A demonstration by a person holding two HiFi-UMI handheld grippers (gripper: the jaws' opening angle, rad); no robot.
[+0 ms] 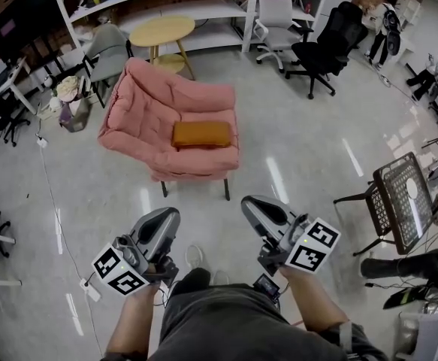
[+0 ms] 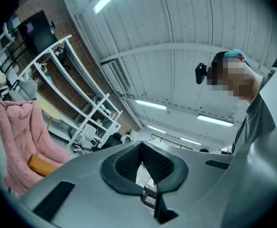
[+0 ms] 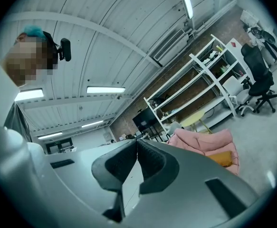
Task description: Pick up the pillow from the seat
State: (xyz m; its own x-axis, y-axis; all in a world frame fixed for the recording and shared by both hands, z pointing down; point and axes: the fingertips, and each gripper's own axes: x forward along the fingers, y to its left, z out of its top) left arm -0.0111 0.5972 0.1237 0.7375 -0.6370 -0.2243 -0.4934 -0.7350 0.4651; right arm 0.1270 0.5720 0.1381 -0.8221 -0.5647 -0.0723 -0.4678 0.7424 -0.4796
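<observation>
An orange pillow (image 1: 201, 134) lies flat on the seat of a pink padded armchair (image 1: 147, 104) in the middle of the floor. It shows small at the left edge of the left gripper view (image 2: 39, 164) and at the right of the right gripper view (image 3: 223, 157). My left gripper (image 1: 167, 218) and right gripper (image 1: 250, 205) are held side by side near my body, well short of the chair. Both are shut with nothing between the jaws. In the gripper views the left gripper (image 2: 141, 145) and right gripper (image 3: 136, 141) show tips touching.
A round wooden table (image 1: 162, 30) and white shelving (image 1: 196, 6) stand behind the armchair. Office chairs, one white (image 1: 275, 17) and one black (image 1: 327, 43), are at the back right. A black mesh chair (image 1: 399, 201) stands at the right. A cable (image 1: 53, 209) runs along the floor at left.
</observation>
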